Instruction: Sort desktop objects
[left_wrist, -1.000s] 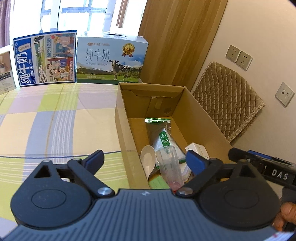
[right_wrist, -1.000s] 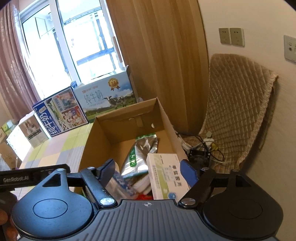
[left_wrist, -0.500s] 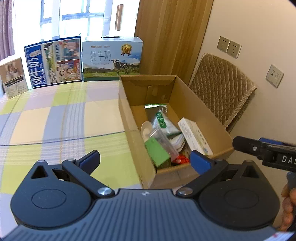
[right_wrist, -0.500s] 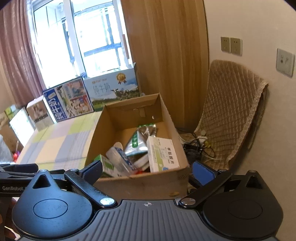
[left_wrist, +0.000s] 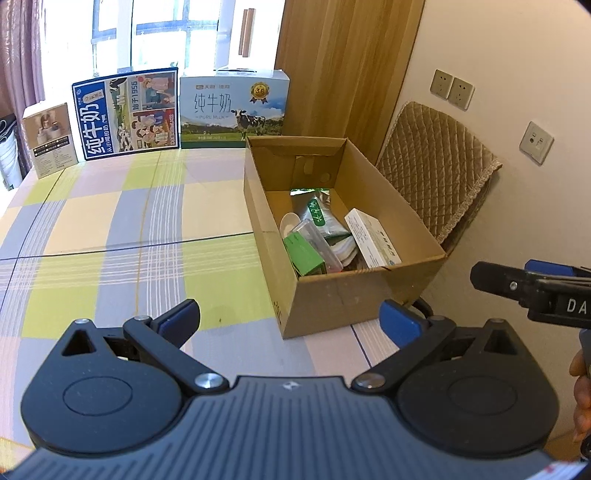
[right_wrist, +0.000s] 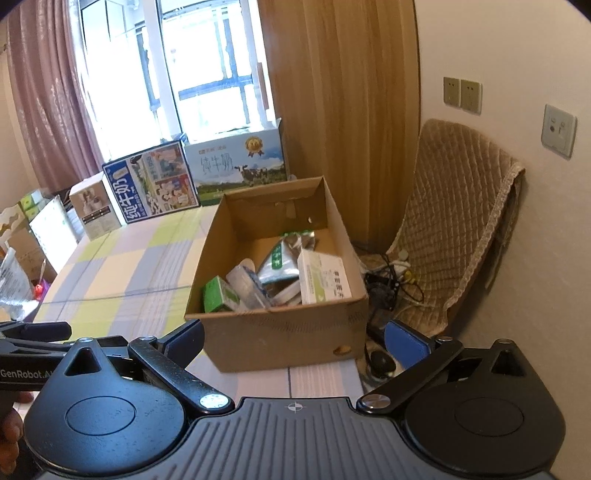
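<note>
Everything sat piled in the cardboard box (left_wrist: 354, 291); checked tablecloth (left_wrist: 110, 229) bare, sorting looked finished. Left gripper (left_wrist: 290, 317) and right gripper (right_wrist: 295, 338) both spread, empty.

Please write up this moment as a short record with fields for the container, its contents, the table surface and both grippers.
container: open cardboard box at the table's right edge
contents: green carton, clear tube, foil pouch, white medicine box, white spoon
table: checked cloth, no loose items visible on it
backdrop: two milk cartons by the window
left gripper: open, empty
right gripper: open, empty
</note>
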